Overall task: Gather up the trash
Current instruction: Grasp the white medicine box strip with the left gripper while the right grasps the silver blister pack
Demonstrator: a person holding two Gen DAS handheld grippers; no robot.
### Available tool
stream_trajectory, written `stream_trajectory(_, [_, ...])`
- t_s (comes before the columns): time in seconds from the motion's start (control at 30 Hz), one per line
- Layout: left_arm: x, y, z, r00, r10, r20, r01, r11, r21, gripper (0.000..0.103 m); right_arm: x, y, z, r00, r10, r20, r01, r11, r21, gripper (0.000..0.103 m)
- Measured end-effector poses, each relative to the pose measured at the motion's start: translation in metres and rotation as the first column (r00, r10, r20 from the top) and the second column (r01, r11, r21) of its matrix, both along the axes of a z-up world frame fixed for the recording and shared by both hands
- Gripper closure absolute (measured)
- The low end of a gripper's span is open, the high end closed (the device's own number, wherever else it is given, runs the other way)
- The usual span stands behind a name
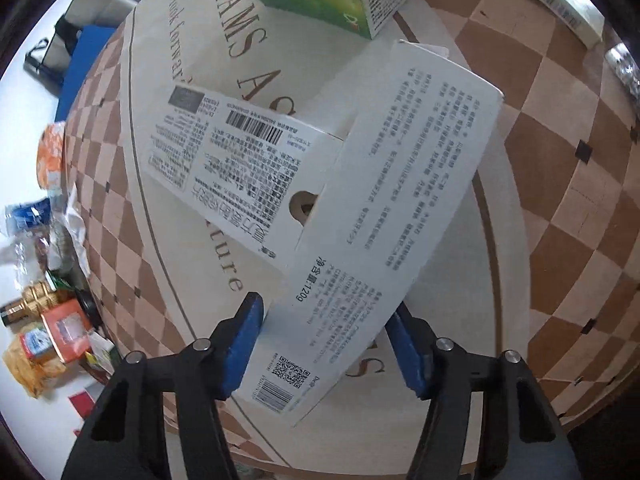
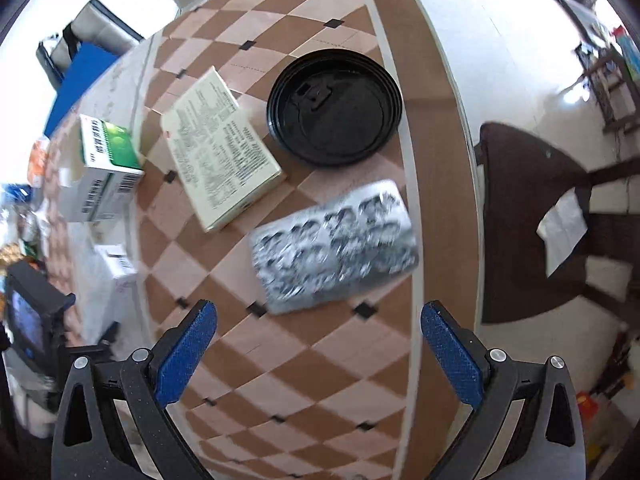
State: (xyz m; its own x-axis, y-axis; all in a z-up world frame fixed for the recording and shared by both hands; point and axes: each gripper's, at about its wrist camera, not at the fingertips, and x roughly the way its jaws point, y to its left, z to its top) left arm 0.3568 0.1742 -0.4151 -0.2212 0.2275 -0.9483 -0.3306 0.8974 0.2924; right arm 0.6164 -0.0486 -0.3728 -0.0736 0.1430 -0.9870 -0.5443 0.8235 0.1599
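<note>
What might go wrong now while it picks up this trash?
The left tool pinches the long white box only near one end, so it may swing or slip out. That box overlaps a second white box, which might get dragged along. The right tool, open above the foil blister pack, may struggle with something so flat.

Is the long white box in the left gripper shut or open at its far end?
Open: the white box has a flap sticking up at its far corner.
</note>
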Motion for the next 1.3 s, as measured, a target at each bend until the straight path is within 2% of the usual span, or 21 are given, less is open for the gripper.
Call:
stream_trajectory(0.1, [-0.012, -0.004, 0.003, 0.984, 0.178, 0.030, -0.175, 0.982, -0.070, 0.046, 0.003, 0.015, -0.014, 0.998, 0.064, 0.029, -0.063, 0.998, -0.026, 0.000])
stream_trajectory(0.17, [-0.025, -0.009, 0.006, 0.939, 0.340, 0.058, -0.331, 0.935, -0.130, 0.047, 0.002, 0.025, -0.025, 0.994, 0.104, 0.034, -0.103, 0.994, -0.044, 0.000])
stream_trajectory(0.27, [-0.049, -0.021, 0.005, 0.803, 0.590, 0.089, -0.554, 0.792, -0.257, 0.047, -0.004, 0.039, -0.042, 0.985, 0.166, 0.045, -0.161, 0.982, -0.098, 0.000])
stream_trajectory(0.33, [-0.061, -0.027, 0.000, 0.710, 0.698, 0.092, -0.642, 0.695, -0.324, 0.047, -0.012, 0.048, -0.046, 0.976, 0.199, 0.084, -0.186, 0.972, -0.141, 0.000])
stream_trajectory(0.37, [-0.064, -0.030, -0.003, 0.681, 0.727, 0.088, -0.664, 0.664, -0.343, 0.047, -0.015, 0.052, -0.046, 0.975, 0.201, 0.093, -0.186, 0.971, -0.149, 0.000])
stream_trajectory(0.4, [-0.065, -0.034, -0.008, 0.673, 0.735, 0.080, -0.669, 0.651, -0.359, 0.047, -0.016, 0.053, -0.046, 0.976, 0.196, 0.099, -0.180, 0.972, -0.153, 0.000])
stream_trajectory(0.43, [-0.064, -0.037, -0.011, 0.678, 0.731, 0.077, -0.665, 0.655, -0.358, 0.047, -0.017, 0.054, -0.047, 0.976, 0.194, 0.103, -0.177, 0.972, -0.155, 0.000])
stream_trajectory(0.47, [-0.061, -0.041, -0.009, 0.693, 0.716, 0.088, -0.655, 0.676, -0.337, 0.046, -0.018, 0.055, -0.047, 0.976, 0.190, 0.108, -0.172, 0.973, -0.157, 0.000])
stream_trajectory(0.53, [-0.053, -0.048, -0.003, 0.746, 0.657, 0.104, -0.616, 0.741, -0.267, 0.044, -0.020, 0.055, -0.048, 0.976, 0.184, 0.120, -0.165, 0.974, -0.156, 0.000])
stream_trajectory(0.57, [-0.051, -0.051, 0.001, 0.766, 0.633, 0.112, -0.596, 0.765, -0.243, 0.044, -0.021, 0.055, -0.047, 0.974, 0.187, 0.125, -0.168, 0.974, -0.151, 0.000])
stream_trajectory(0.67, [-0.048, -0.057, 0.010, 0.783, 0.609, 0.127, -0.579, 0.787, -0.213, 0.047, -0.028, 0.045, -0.036, 0.970, 0.195, 0.148, -0.176, 0.976, -0.131, 0.011])
stream_trajectory(0.7, [-0.047, -0.058, 0.013, 0.780, 0.611, 0.133, -0.579, 0.787, -0.215, 0.056, -0.030, 0.043, -0.032, 0.969, 0.195, 0.152, -0.179, 0.977, -0.118, 0.020])
stream_trajectory(0.73, [-0.043, -0.064, 0.015, 0.779, 0.612, 0.137, -0.580, 0.786, -0.213, 0.056, -0.031, 0.037, -0.026, 0.969, 0.191, 0.157, -0.176, 0.979, -0.105, 0.038])
stream_trajectory(0.77, [-0.043, -0.067, 0.018, 0.776, 0.613, 0.147, -0.582, 0.786, -0.209, 0.056, -0.030, 0.035, -0.021, 0.970, 0.186, 0.154, -0.174, 0.981, -0.088, 0.046])
stream_trajectory(0.8, [-0.039, -0.073, 0.022, 0.775, 0.612, 0.156, -0.581, 0.788, -0.203, 0.056, -0.029, 0.031, -0.020, 0.978, 0.174, 0.119, -0.169, 0.984, -0.055, 0.064])
stream_trajectory(0.83, [-0.042, -0.073, 0.025, 0.772, 0.614, 0.162, -0.584, 0.787, -0.200, 0.056, -0.027, 0.028, -0.019, 0.985, 0.157, 0.077, -0.155, 0.987, -0.029, 0.069])
stream_trajectory(0.9, [-0.040, -0.080, 0.031, 0.765, 0.621, 0.172, -0.590, 0.782, -0.202, 0.056, -0.025, 0.023, -0.020, 0.989, 0.140, 0.046, -0.139, 0.990, -0.023, 0.066])
stream_trajectory(0.97, [-0.038, -0.086, 0.035, 0.760, 0.626, 0.174, -0.595, 0.778, -0.199, 0.056, -0.022, 0.019, -0.023, 0.991, 0.126, 0.050, -0.123, 0.991, -0.047, 0.027])
stream_trajectory(1.0, [-0.041, -0.089, 0.036, 0.757, 0.629, 0.174, -0.599, 0.776, -0.200, 0.056, -0.019, 0.015, -0.025, 0.994, 0.101, 0.049, -0.099, 0.994, -0.035, 0.000])
stream_trajectory(1.13, [-0.050, -0.092, 0.030, 0.752, 0.637, 0.169, -0.609, 0.770, -0.191, 0.056, -0.017, 0.025, -0.040, 0.998, 0.057, 0.017, -0.056, 0.998, -0.029, 0.000])
stream_trajectory(1.3, [-0.050, -0.096, 0.041, 0.757, 0.632, 0.165, -0.608, 0.775, -0.173, 0.056, -0.046, 0.069, -0.046, 0.980, 0.176, 0.095, -0.167, 0.982, -0.091, 0.000])
